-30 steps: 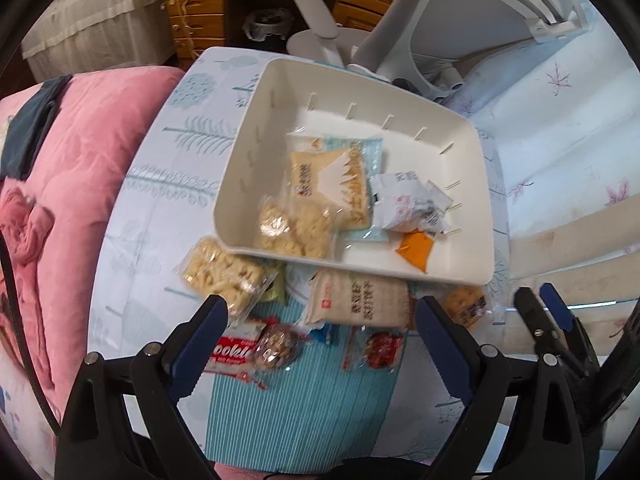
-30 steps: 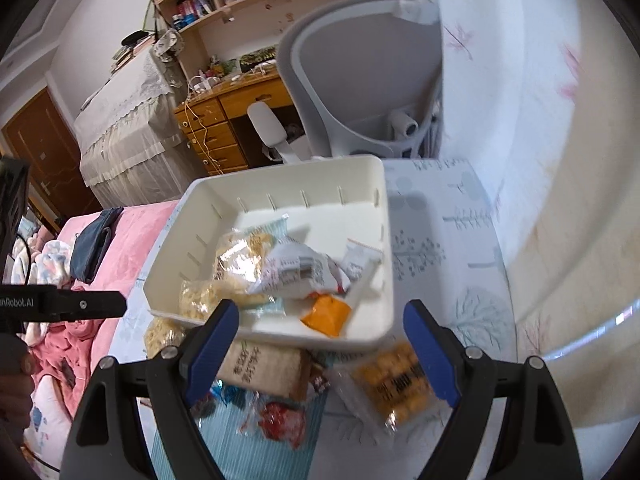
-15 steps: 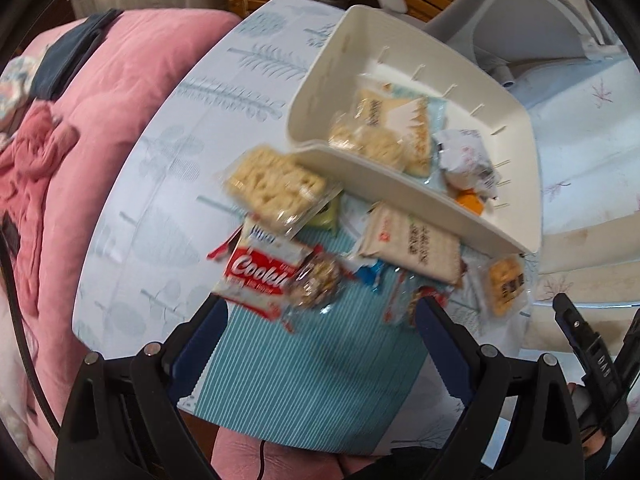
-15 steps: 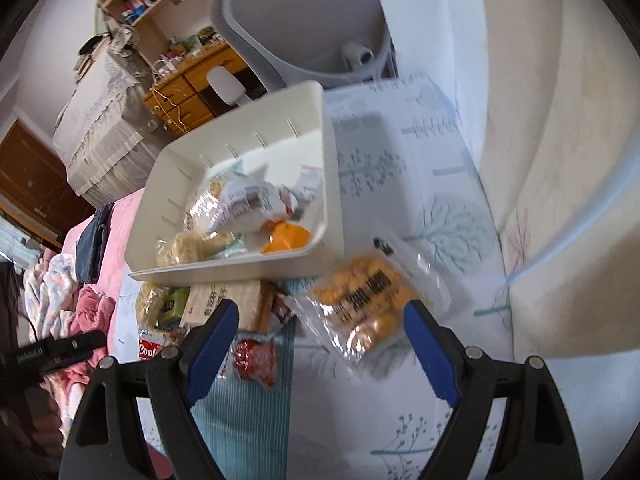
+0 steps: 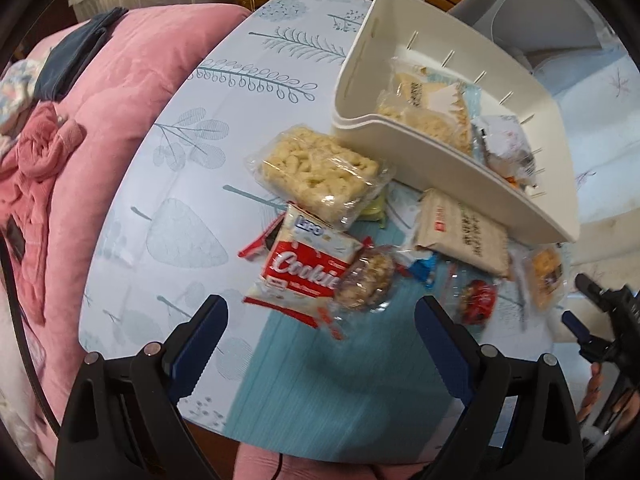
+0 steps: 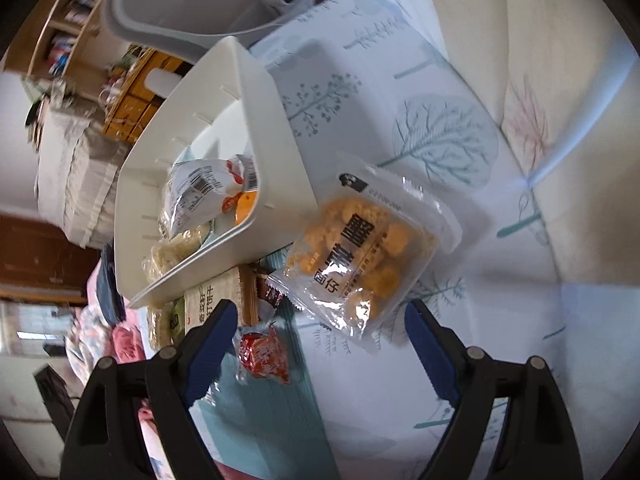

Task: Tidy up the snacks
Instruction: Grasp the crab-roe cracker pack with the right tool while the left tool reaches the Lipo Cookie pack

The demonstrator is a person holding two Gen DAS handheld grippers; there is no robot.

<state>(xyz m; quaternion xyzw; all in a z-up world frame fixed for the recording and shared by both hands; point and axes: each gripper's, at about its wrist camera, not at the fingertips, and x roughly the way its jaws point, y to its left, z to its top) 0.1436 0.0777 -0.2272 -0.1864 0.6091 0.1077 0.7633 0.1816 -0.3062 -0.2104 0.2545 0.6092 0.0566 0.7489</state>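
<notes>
A white tray point(image 5: 440, 176) on the leaf-print table holds several snack packs. In front of it lie a pale puffed-rice bar pack point(image 5: 316, 168), a red-and-white cookie pack point(image 5: 304, 276), a round nut cookie point(image 5: 366, 280), a beige cracker pack point(image 5: 460, 236) and a red candy point(image 5: 476, 304). My left gripper point(image 5: 322, 320) hangs open just above the cookie pack, gripping nothing. My right gripper point(image 6: 320, 316) has its jaws opening over a clear pack of orange puffs point(image 6: 360, 248), whose near corner lies between the fingers, untouched by the pads. The tray point(image 6: 280, 160) stands to the left.
A pink quilt point(image 5: 120, 120) lies left of the table. A grey chair point(image 6: 192, 4) and a wooden desk stand behind the tray. A teal striped mat point(image 5: 340, 380) covers the near table edge. The wall runs along the right side point(image 6: 560, 80).
Both grippers have come down closer to the snacks. The right view has rolled, and the orange pack now fills the space ahead of its fingers. The left view has shifted toward the cookie pack.
</notes>
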